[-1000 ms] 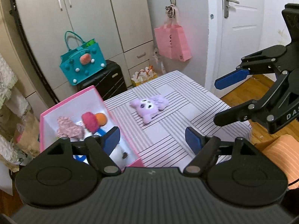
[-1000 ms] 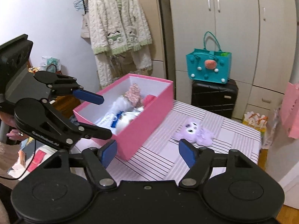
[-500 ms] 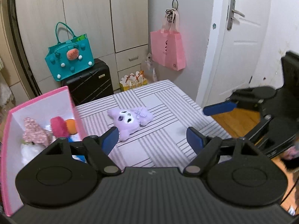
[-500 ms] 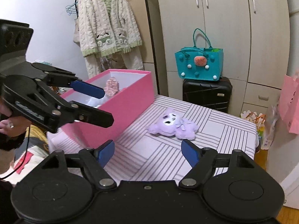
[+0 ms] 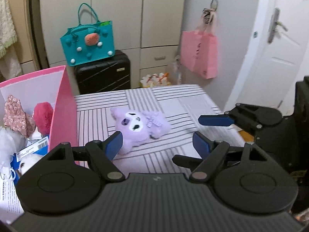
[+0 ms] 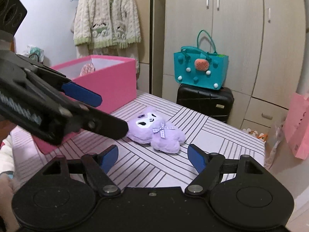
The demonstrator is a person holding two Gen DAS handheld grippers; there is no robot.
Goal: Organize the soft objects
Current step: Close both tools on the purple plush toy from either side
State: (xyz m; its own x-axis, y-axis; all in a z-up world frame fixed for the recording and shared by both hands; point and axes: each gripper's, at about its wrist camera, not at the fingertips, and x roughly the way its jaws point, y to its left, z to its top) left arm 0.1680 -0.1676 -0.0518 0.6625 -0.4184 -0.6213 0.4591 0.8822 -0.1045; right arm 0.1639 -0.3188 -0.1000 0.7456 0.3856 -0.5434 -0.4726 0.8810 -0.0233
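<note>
Both grippers hang open and empty over the striped table [image 5: 173, 104], the left gripper [image 5: 157, 144] nearest the purple plush toy [image 5: 140, 128], which lies loose beside the pink box [image 6: 108, 81], likely its destination; the right gripper [image 6: 152, 157] waits alongside.

Both wrist views look down, close, over their own fingers; both share the purple plush [image 5: 142, 127] [image 6: 156, 133] at frame centre.
</note>
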